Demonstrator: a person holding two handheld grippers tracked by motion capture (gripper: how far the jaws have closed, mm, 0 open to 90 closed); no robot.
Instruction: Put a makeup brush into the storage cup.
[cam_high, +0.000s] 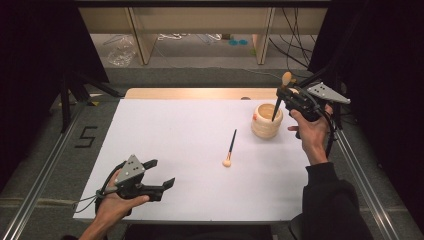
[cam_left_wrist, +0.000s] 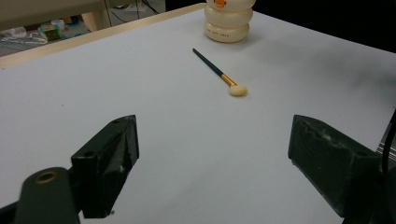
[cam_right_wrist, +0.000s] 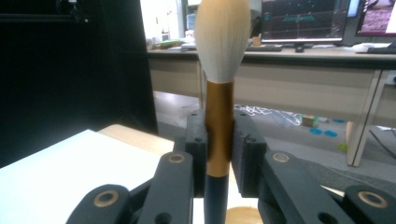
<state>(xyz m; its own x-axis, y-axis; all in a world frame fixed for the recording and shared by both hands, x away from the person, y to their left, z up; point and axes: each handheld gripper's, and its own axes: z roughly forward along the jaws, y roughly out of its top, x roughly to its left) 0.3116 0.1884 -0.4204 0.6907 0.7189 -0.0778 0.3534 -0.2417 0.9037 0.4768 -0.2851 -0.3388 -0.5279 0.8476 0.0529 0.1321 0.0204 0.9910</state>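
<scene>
Large brush: clamped at its gold ferrule in the right gripper, bristles up, handle tip inside the cream holder at two o'clock on the table. Step judged: seating it; next, lower and release. Small brush: lying loose at centre. Left gripper: jaws apart, idle at seven o'clock.

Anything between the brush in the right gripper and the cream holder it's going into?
Nothing visible. The right gripper holds the brush bristles-up, its dark handle end already at the open mouth of the holder. The other brush lies apart on the table.
</scene>
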